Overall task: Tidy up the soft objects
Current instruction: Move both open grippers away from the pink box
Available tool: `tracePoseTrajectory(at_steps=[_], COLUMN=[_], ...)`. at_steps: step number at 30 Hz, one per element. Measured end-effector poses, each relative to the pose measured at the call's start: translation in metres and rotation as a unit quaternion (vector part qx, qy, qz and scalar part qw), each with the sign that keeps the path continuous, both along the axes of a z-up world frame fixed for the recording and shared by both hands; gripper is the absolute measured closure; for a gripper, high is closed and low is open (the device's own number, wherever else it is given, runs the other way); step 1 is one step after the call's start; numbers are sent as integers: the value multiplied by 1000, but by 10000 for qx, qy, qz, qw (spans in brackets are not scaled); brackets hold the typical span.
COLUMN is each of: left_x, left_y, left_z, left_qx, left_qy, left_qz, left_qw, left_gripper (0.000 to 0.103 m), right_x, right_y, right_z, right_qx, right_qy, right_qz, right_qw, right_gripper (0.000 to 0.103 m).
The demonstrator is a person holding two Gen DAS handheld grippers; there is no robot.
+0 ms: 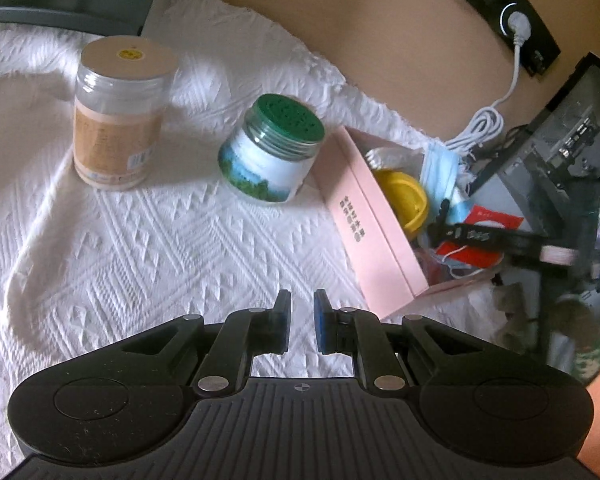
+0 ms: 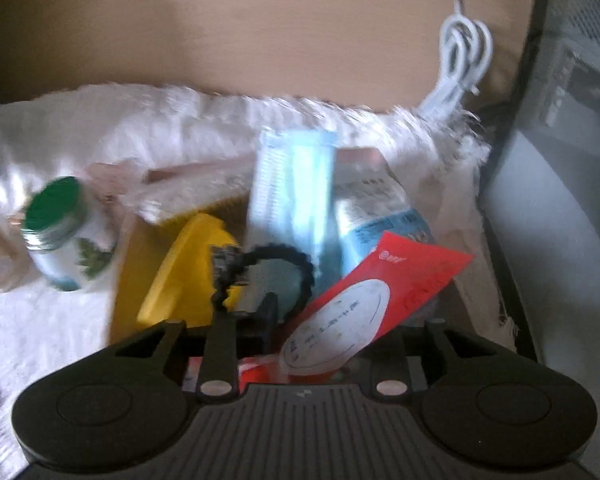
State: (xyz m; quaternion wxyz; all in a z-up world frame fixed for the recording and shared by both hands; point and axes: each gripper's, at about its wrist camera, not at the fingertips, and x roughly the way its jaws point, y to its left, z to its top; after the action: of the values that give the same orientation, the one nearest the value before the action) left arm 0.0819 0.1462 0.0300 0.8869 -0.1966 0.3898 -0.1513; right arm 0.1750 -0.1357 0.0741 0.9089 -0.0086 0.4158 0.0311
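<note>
A pink box (image 1: 374, 224) lies on a white textured cloth (image 1: 140, 248) and holds a yellow lid (image 1: 406, 200), blue face masks (image 1: 440, 168) and a red packet (image 1: 484, 236). My left gripper (image 1: 302, 300) hovers over the cloth left of the box, its jaws a little apart with nothing between them. My right gripper (image 1: 444, 216) is over the box. In the right wrist view a black beaded hair tie (image 2: 268, 276) hangs at its left finger (image 2: 266, 320); the red packet (image 2: 364, 304) hides the right finger, so the grip is unclear. Masks (image 2: 292, 200) stand behind.
A tall clear jar with a beige lid (image 1: 118, 116) and a short jar with a green lid (image 1: 274, 152) stand on the cloth. A white coiled cable (image 1: 480, 128) and a dark case (image 1: 560, 160) lie to the right, by the tan wall.
</note>
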Motion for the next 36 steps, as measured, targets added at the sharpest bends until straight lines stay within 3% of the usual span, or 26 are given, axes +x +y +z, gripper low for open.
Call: tracePoseTrajectory(at_steps=[3,6,9,14,19,21,24,28,30,36], left_x=[0,-1,-1,7,26,29,30,26,21,-5], left_y=[1,3,11,54,112,133,151,154,154,166], left_z=[0,1,2,9,24,22,17,15,17,11], left_qx=[134,434,850,706,642,578,501,406,347,202], left_qy=[-43,-126,-177,-250,-469,-461,-368,-294,-402,-557], left_qz=[29,168,474,894,1213,1467,1731,1724,1615,1640], left_qw=[9999,9988,9951,9932,9894,9864,9829,9838,9854,9847], left_gripper=[90,90,90,90,90,90,90,90,90,90], right_x=[-14,-22,-17,10,53,76,111,150,171,213], right_y=[5,11,12,12,43,57,83,136,169,227], right_z=[22,43,59,81,110,107,90,65,51,0], right_qx=[170,27,-124,-86,266,684,1436,2165,2311,2046], right_qy=[-186,-332,-240,196,12,156,750,1785,2278,2908], right_qz=[322,568,566,413,514,631,830,1371,1639,1796], right_qw=[9992,9978,9980,9989,9983,9955,9833,9500,9316,9172], right_gripper=[55,44,42,42,34,34,36,62,69,70])
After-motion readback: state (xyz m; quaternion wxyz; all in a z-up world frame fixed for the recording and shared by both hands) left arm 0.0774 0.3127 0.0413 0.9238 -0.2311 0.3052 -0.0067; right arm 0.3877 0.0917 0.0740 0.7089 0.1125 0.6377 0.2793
